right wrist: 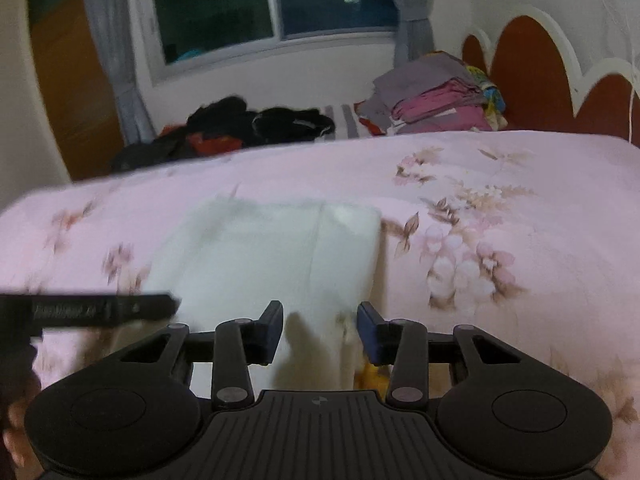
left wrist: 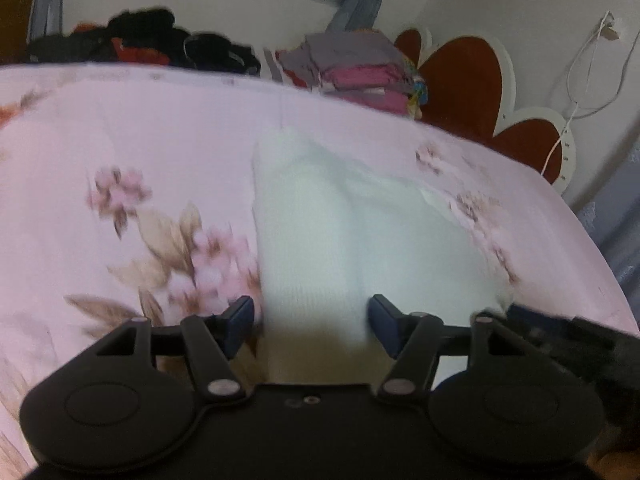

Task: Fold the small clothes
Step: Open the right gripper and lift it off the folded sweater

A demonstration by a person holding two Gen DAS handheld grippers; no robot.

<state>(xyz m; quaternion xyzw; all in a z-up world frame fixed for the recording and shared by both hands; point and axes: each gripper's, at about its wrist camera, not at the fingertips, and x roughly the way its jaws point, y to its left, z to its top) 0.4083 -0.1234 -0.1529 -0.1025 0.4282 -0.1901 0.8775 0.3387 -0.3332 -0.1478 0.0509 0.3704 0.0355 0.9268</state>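
Note:
A small white garment [left wrist: 340, 232] lies flat on the pink floral bedspread [left wrist: 120, 152], partly folded lengthwise. My left gripper [left wrist: 311, 322] is open, its blue-padded fingers on either side of the garment's near left edge. In the right wrist view the same white garment [right wrist: 272, 256] lies ahead, and my right gripper [right wrist: 320, 332] is open over its near right edge. The left gripper's black body [right wrist: 100, 310] shows at the left of that view. The right gripper's body [left wrist: 560, 336] shows at the right of the left wrist view.
A stack of folded clothes [right wrist: 436, 96] in grey, pink and yellow sits at the far side by the red headboard [right wrist: 532, 64]. A heap of dark and red unfolded clothes [right wrist: 240, 128] lies at the far left. A window [right wrist: 272, 0] and curtains stand behind.

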